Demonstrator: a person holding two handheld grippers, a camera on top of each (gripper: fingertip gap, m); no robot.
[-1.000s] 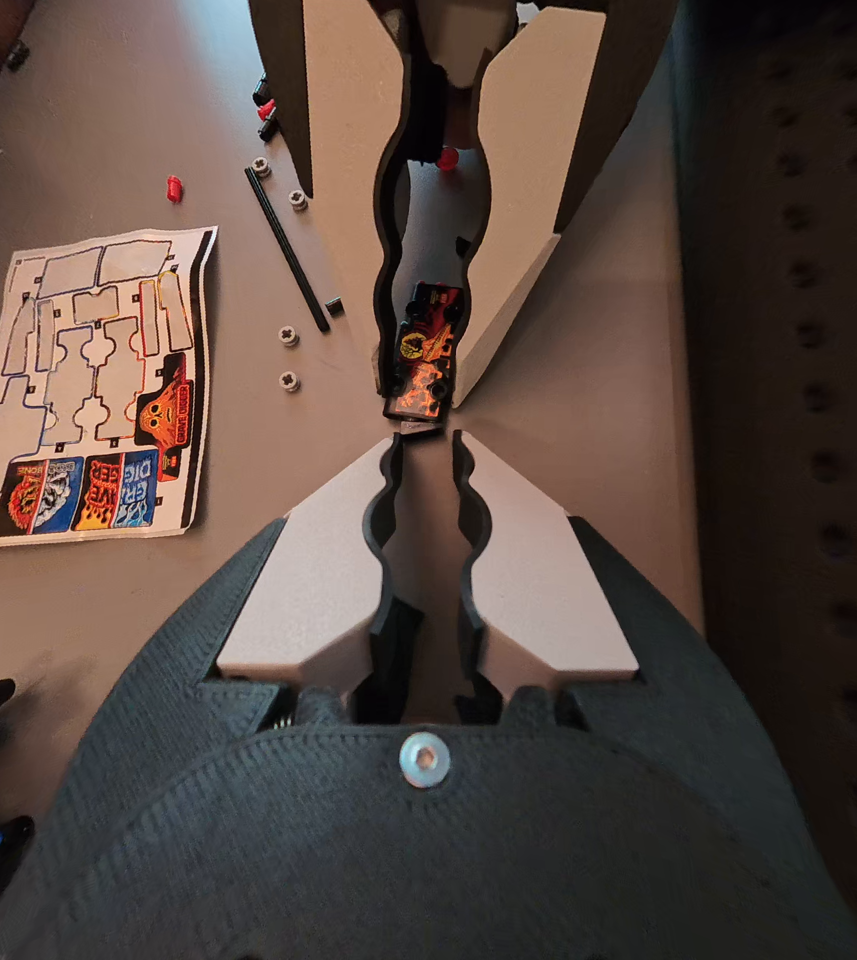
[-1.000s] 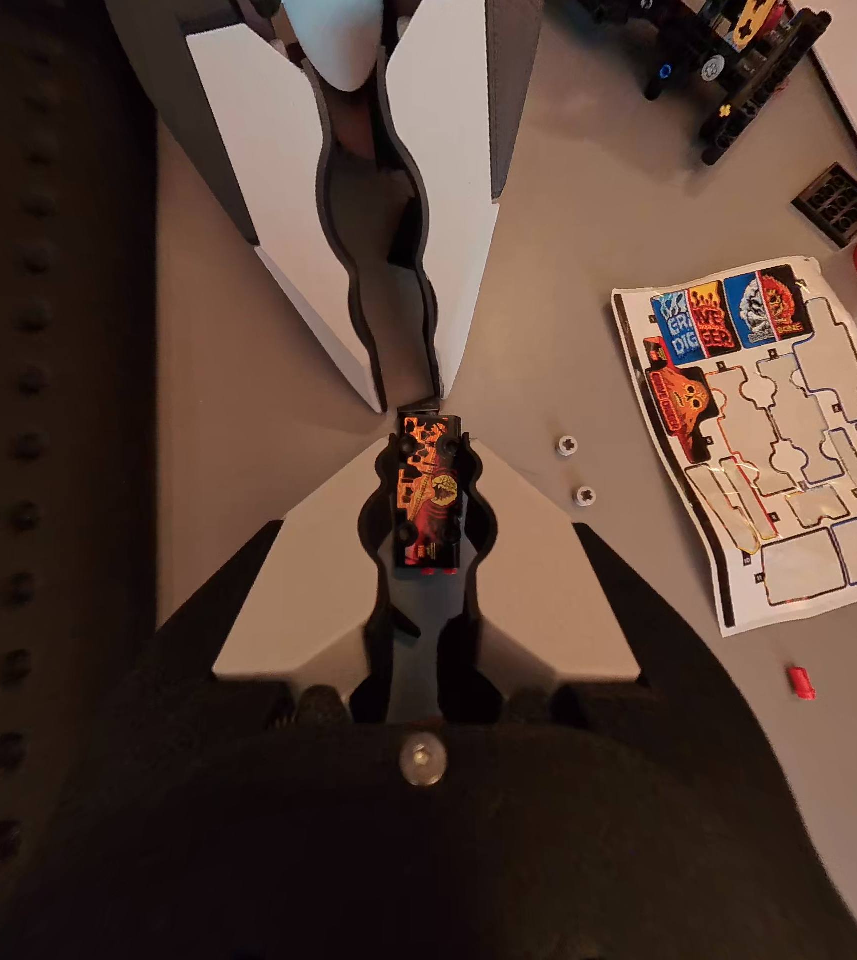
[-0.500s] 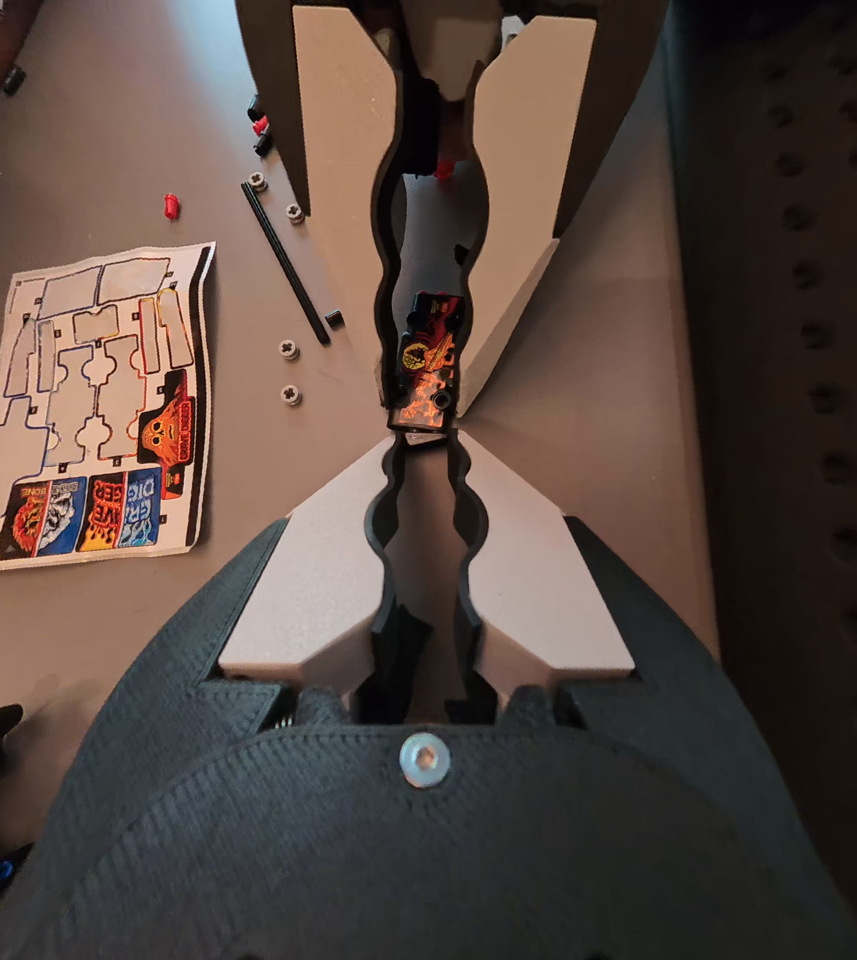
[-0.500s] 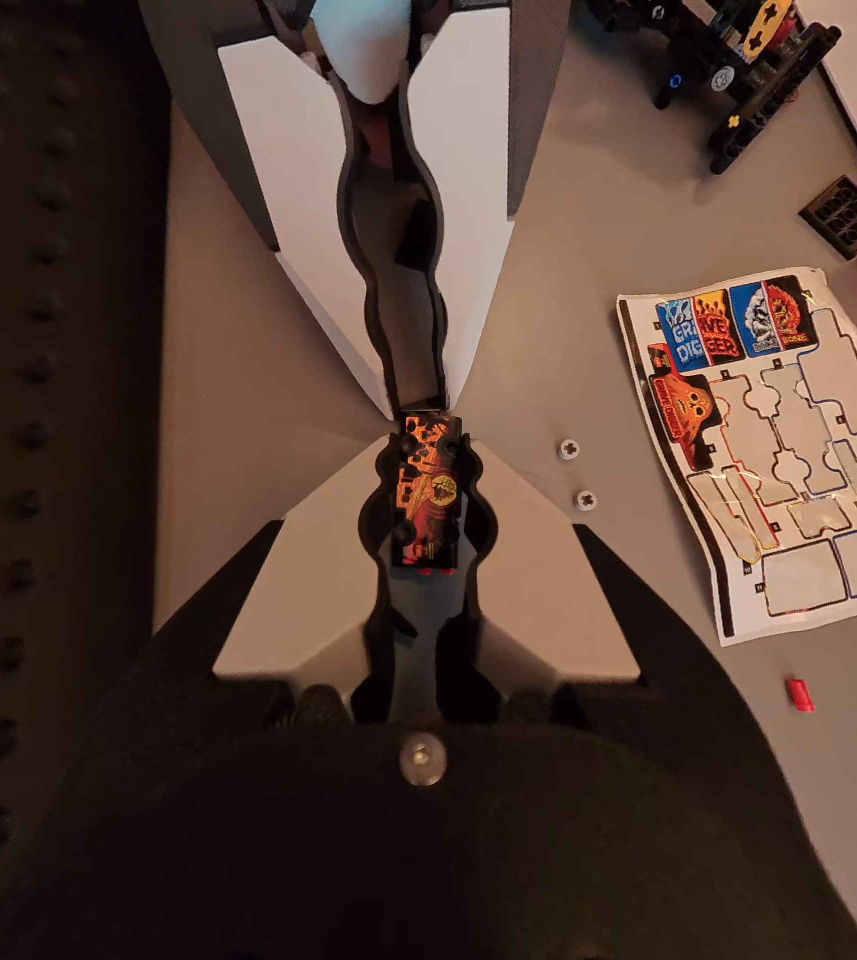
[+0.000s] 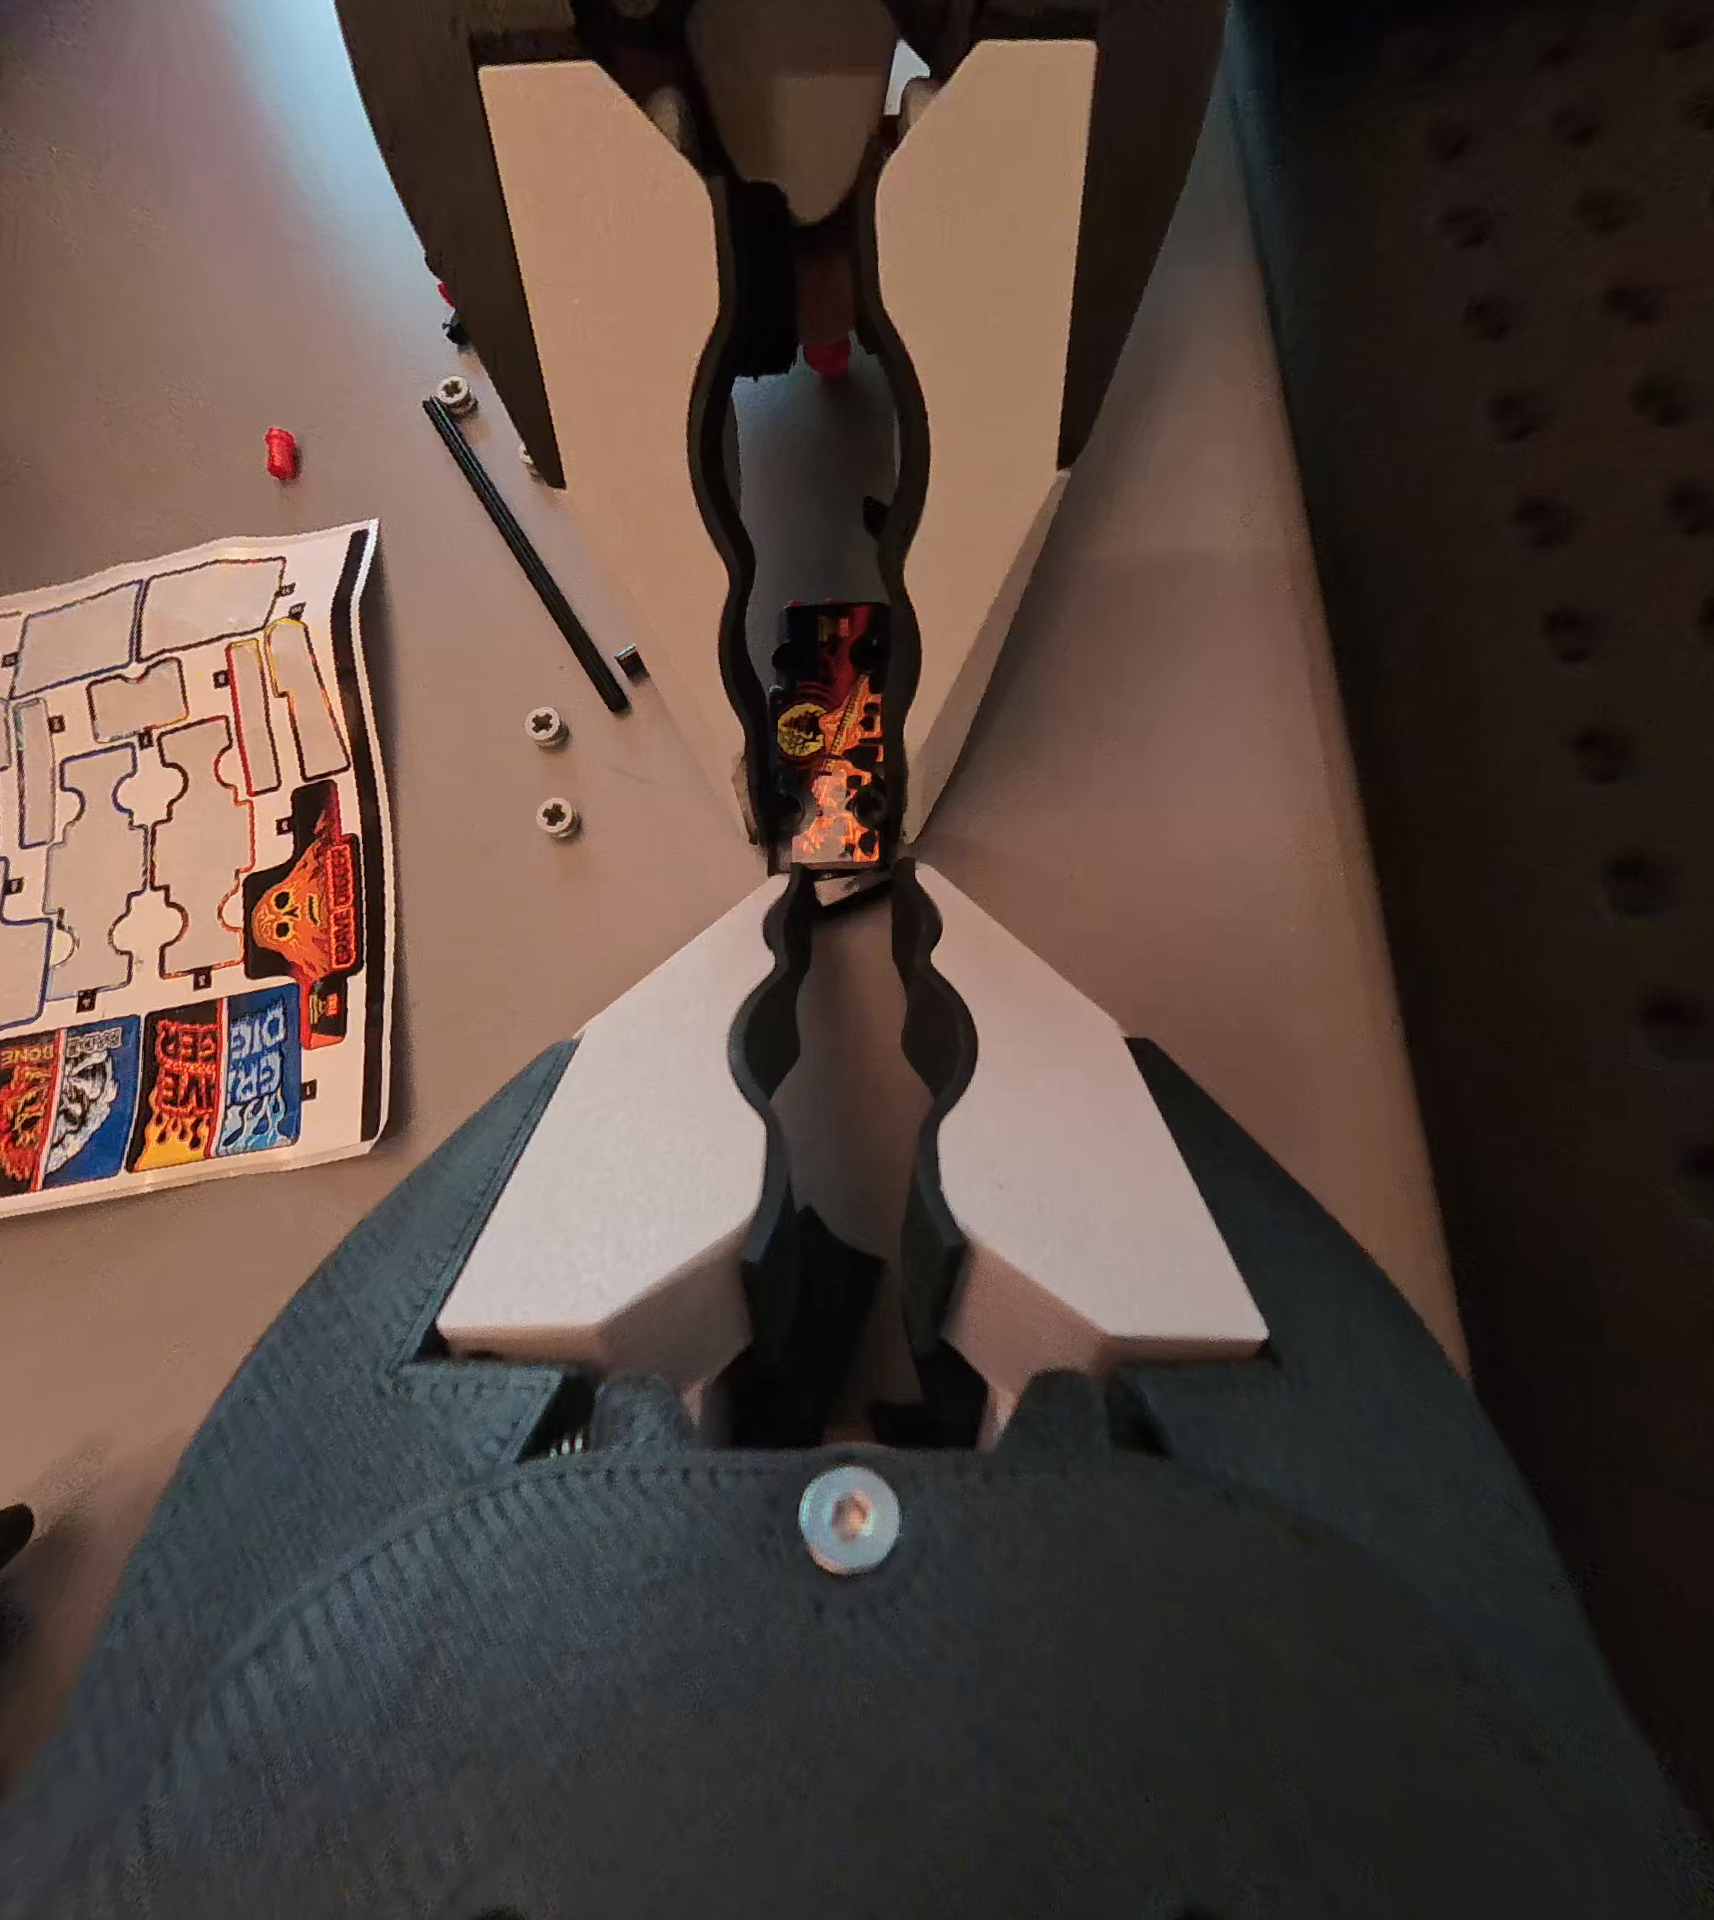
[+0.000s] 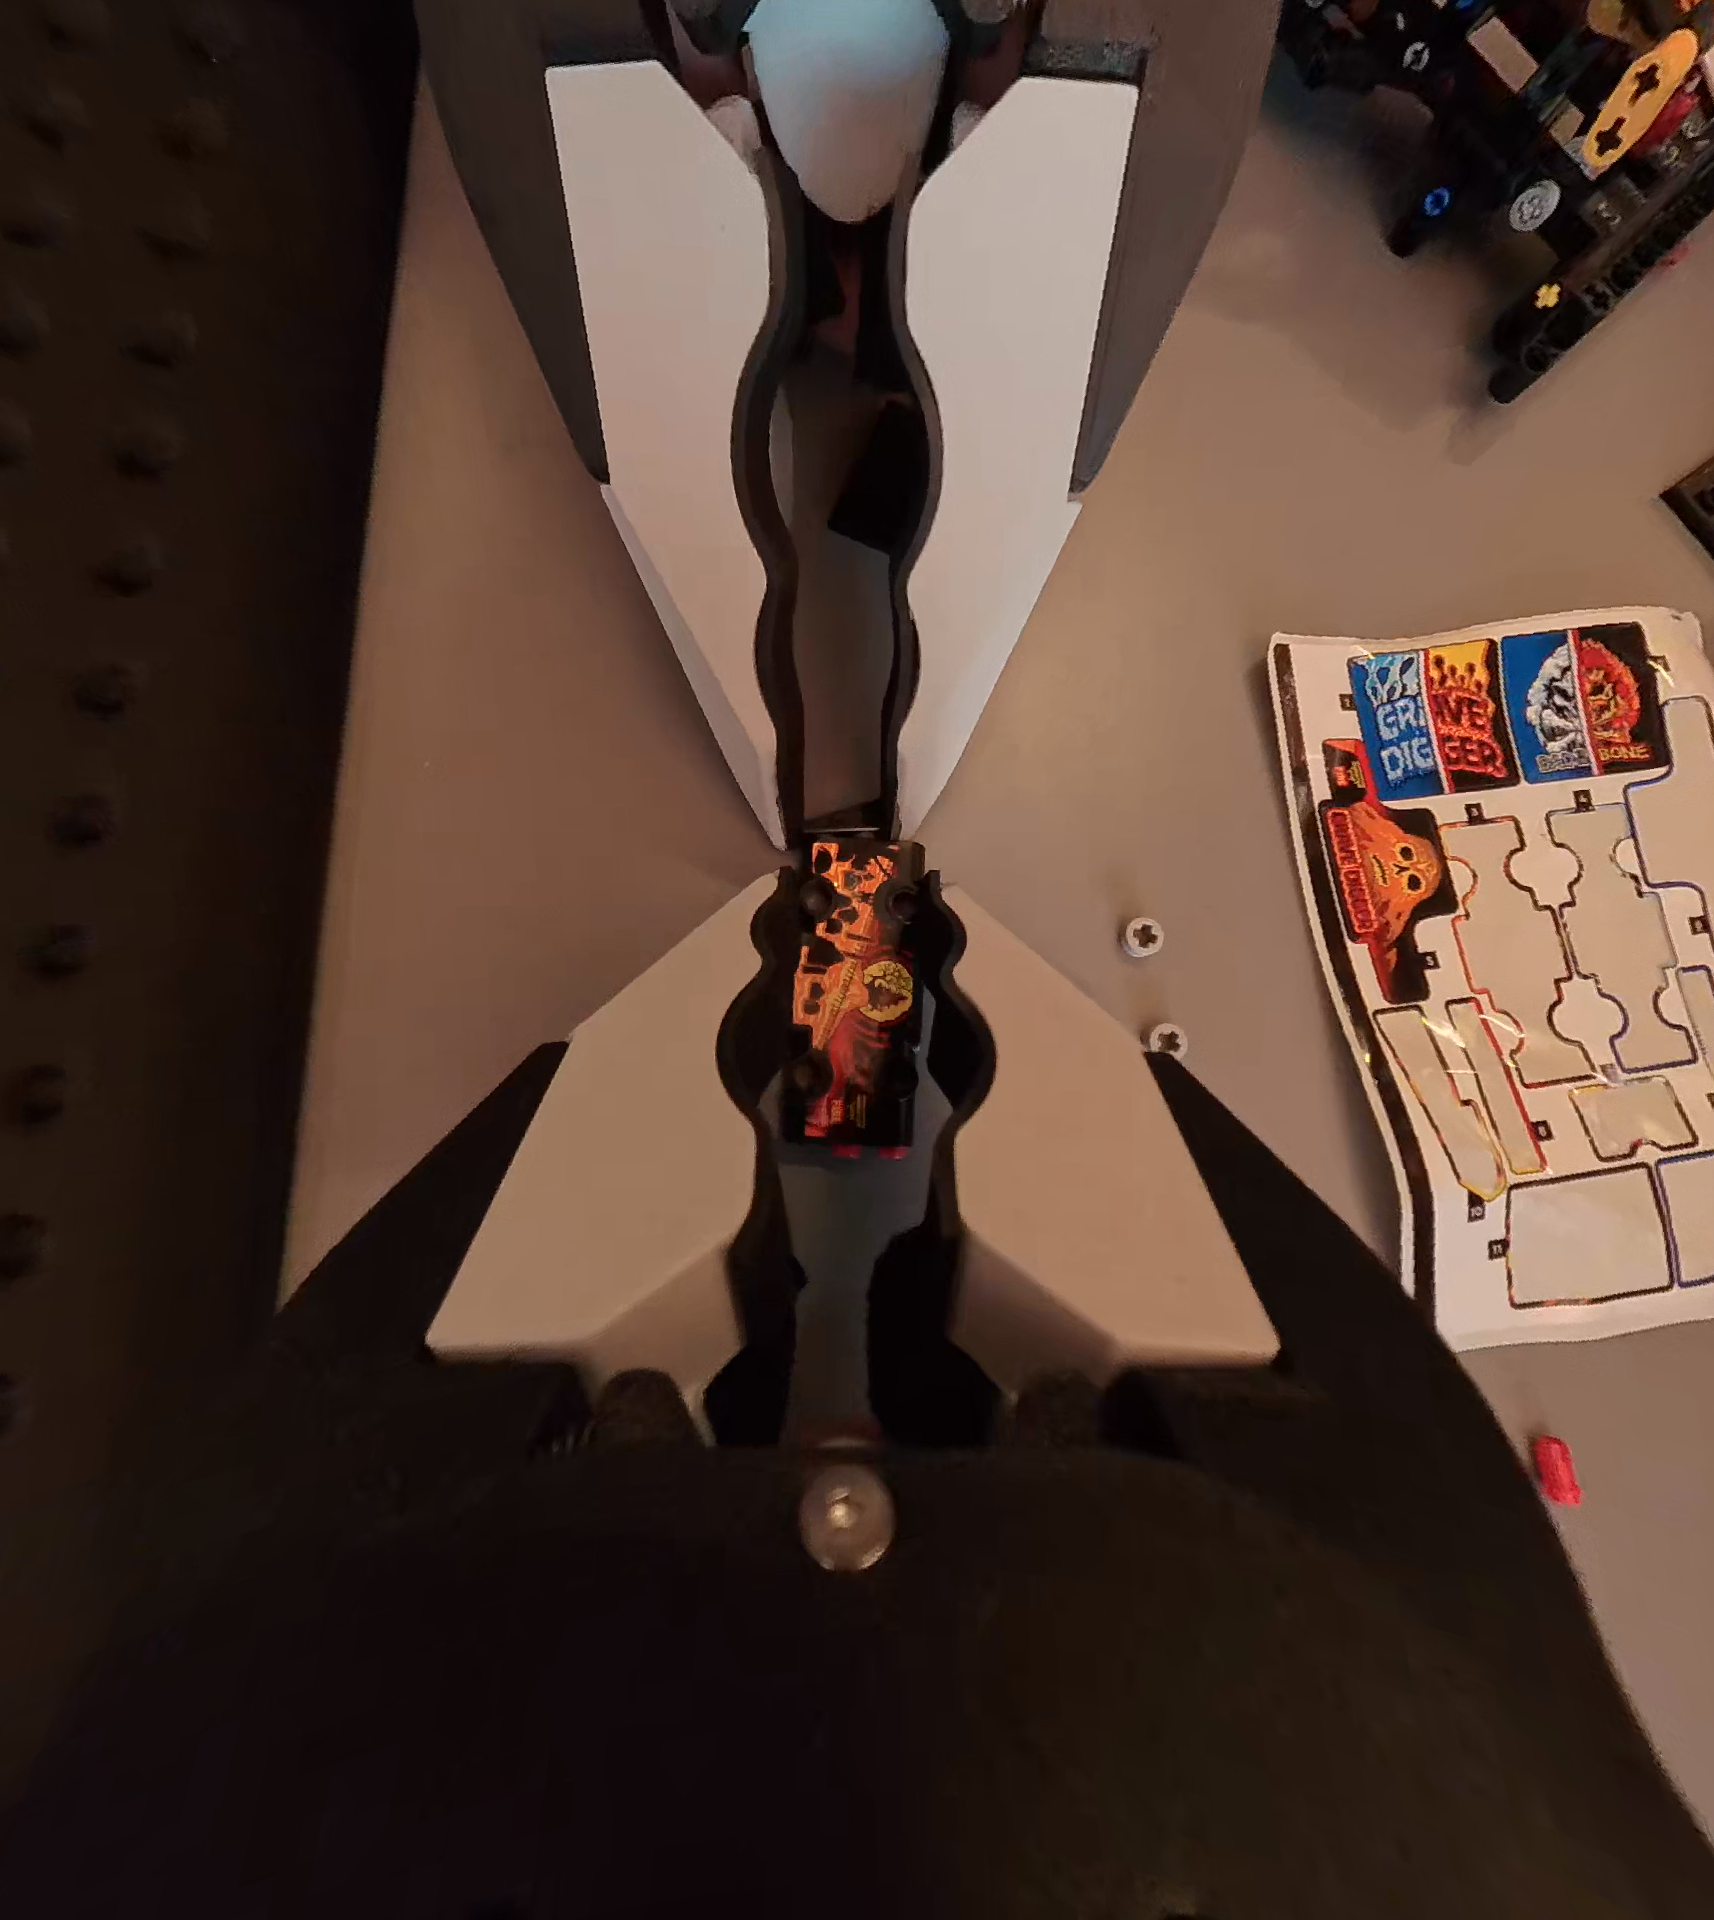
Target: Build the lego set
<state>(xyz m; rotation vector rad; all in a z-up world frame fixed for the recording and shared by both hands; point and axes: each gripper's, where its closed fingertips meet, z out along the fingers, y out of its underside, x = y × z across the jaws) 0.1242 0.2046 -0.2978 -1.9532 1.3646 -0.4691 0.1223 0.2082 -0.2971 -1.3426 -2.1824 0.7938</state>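
Grey table (image 5: 157, 312) bears sticker sheet (image 5: 157, 862); right gripper (image 6: 853, 883) clamps decorated panel (image 6: 858, 997), left gripper (image 5: 848, 894) pinches its end.

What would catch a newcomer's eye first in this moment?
The black lego panel with its orange flame sticker, clamped in the right claw at centre, tip to tip with the left claw. Next, the half-used sticker sheet lying flat on the grey table to that claw's right.

We saw our left gripper (image 5: 845, 899) pinching a small black piece (image 5: 837, 891), tip-to-tip with the right gripper (image 5: 829, 821) gripping the stickered panel (image 5: 829, 732).
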